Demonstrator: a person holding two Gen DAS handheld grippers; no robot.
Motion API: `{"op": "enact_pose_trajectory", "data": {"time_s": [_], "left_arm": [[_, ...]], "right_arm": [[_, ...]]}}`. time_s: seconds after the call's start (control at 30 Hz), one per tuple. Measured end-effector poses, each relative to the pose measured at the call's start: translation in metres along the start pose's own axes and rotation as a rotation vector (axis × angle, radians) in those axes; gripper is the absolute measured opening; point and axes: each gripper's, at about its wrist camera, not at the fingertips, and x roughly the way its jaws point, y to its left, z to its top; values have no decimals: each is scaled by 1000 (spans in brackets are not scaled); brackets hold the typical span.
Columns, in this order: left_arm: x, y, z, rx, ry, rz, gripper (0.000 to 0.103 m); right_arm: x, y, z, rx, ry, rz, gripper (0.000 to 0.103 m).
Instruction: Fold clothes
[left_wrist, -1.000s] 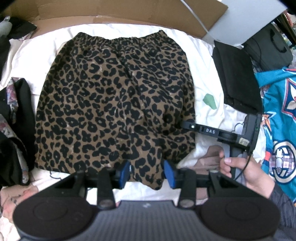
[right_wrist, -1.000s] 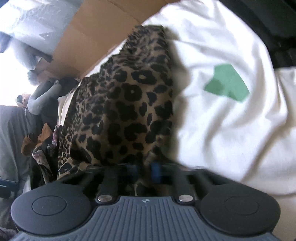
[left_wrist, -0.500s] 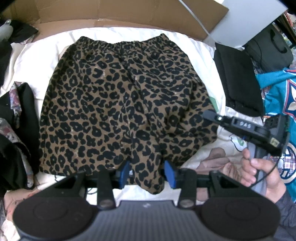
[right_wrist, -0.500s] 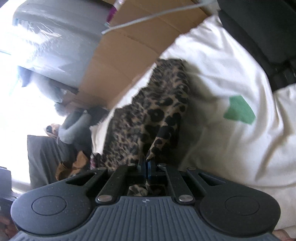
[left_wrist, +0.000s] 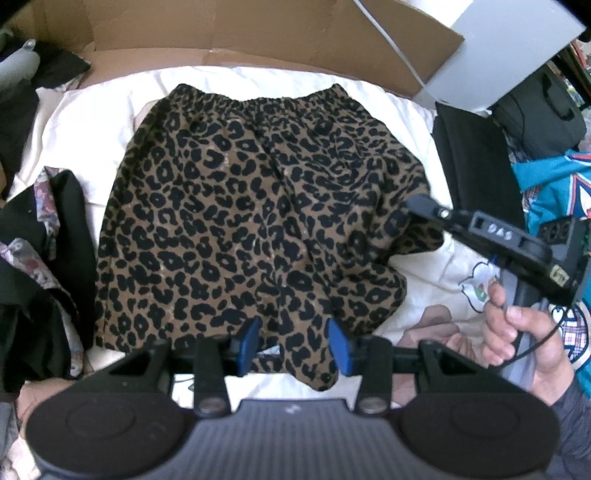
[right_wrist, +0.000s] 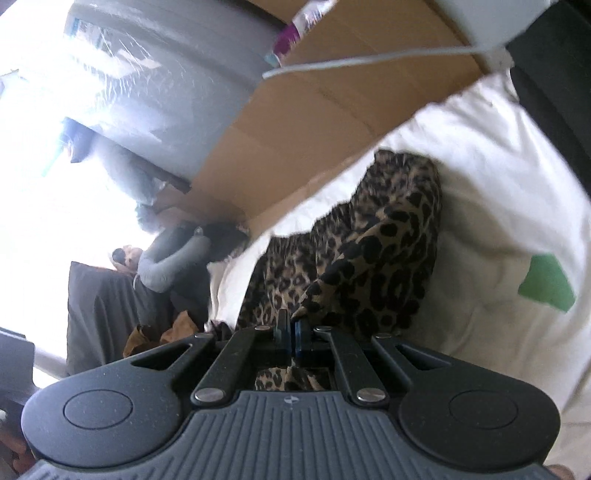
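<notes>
The right gripper (right_wrist: 290, 328) fingers pinch the leopard-print shorts (left_wrist: 258, 221) edge; the left gripper (left_wrist: 293, 345) fingers stand half-open above the hem.

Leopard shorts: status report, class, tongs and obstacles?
Right tongs shut on leopard shorts, right edge lifted. Left tongs open over hem. Dark clothes pile at shorts' left edge.

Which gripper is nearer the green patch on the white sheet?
Right. The right gripper, shut on the leopard-print shorts, has the green patch close beside it; the left gripper hangs open over the shorts' bottom hem, farther away.
</notes>
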Motion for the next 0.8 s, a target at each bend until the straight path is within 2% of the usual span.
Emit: {"op": "enact_pose_trajectory", "data": {"time_s": [0.27, 0.47, 0.57, 0.63, 0.67, 0.8], "left_arm": [[3, 3, -1, 4, 3, 1, 45], [3, 8, -1, -11, -5, 9, 47], [4, 8, -1, -9, -2, 12, 47], [4, 6, -2, -5, 1, 13, 47], [5, 6, -2, -3, 3, 13, 47], [6, 5, -1, -1, 8, 13, 47]], "right_arm": [[-35, 1, 19, 4, -86, -95, 0], [-39, 25, 23, -120, -76, -184, 1], [-26, 27, 16, -131, -30, -186, 10], [-16, 29, 8, -142, 10, -168, 36], [-10, 30, 2, -157, 26, -160, 40], [11, 26, -15, -181, 101, -166, 41]]}}
